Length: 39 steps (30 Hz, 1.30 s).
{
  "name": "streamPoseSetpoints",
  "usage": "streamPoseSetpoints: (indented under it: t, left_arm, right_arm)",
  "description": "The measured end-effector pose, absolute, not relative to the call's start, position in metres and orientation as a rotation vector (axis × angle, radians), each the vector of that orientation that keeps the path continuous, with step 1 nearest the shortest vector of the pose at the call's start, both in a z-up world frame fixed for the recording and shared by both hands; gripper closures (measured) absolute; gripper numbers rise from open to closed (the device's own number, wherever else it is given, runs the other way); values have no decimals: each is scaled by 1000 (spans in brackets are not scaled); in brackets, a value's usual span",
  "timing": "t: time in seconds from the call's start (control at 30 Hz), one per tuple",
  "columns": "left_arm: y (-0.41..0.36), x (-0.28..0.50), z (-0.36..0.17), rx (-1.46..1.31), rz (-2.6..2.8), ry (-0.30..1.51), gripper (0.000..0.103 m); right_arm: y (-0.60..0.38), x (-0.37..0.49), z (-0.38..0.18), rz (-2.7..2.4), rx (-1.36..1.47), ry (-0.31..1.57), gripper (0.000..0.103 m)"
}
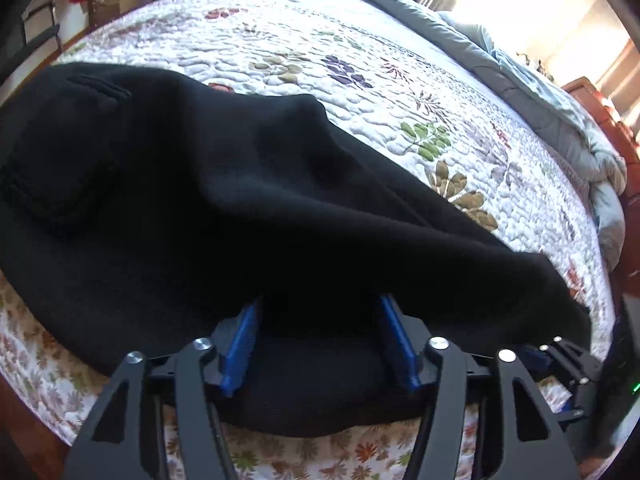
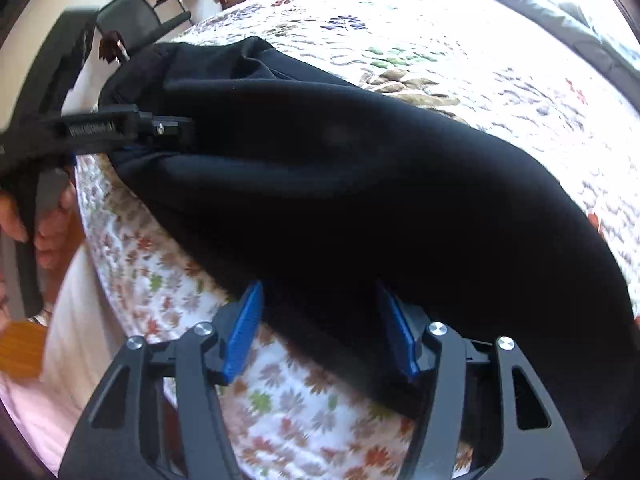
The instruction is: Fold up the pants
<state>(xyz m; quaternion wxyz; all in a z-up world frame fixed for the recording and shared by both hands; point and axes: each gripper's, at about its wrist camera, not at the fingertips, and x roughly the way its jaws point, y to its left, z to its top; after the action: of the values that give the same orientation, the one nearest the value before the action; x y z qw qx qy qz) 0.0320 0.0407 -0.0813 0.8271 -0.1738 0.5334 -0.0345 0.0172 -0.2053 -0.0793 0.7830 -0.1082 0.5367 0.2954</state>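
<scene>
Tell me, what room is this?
Most likely a bedroom: a bed with a flowered quilt, a grey comforter bunched along its far side, and black pants laid out on it by a sunny window.

Left gripper [image 1: 320, 344] points down at black pants [image 1: 200, 208] spread on a floral quilt [image 1: 360, 52]. Blue fingers [image 1: 240, 344] stand apart with cloth between them and draped over the tips. Grey blanket [image 1: 540, 96] bunched at far right.

matt black cloth pants [image 1: 240, 200], quilted bedspread [image 1: 360, 60]
</scene>
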Motion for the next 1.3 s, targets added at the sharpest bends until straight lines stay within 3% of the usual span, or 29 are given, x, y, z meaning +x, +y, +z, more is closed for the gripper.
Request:
streamPoseSetpoints:
  t: [0.07,0.13,0.17,0.23,0.5,0.63,0.73,0.77,0.8,1.03,1.3]
  left_arm:
    - [45,37,-82,-414,-78,1141,38]
    - [48,43,-83,-435,-78,1147,38]
    - [49,45,-84,-445,-80,1150,38]
    - [47,48,-84,-450,-81,1155,38]
    - [31,37,-85,-328,-80,1124,32]
    - [12,36,-89,-193,-85,1110,21]
    - [13,37,-82,-199,-89,1116,21]
    - [17,37,-78,-234,-96,1117,21]
    - [23,35,-72,-266,-101,1107,21]
    - [33,46,-49,-225,-61,1049,21]
    - [67,57,-56,-228,35,1055,21]
  right_arm:
    - [-203,17,-80,646,-263,1144,52]
    - [-204,15,-78,674,-275,1132,68]
    - [-206,16,-77,694,-256,1134,87]
    - [-211,15,-71,721,-200,1134,101]
    - [-229,-9,-63,803,-135,1162,101]
    - [-236,-2,-74,805,-44,1201,99]
    - [-238,3,-64,822,-13,1213,85]
    - [-238,3,-58,826,-15,1201,69]
    - [-238,4,-50,826,-14,1183,63]
    - [-241,54,-10,813,117,1096,63]
    - [-196,106,-24,838,180,1144,63]
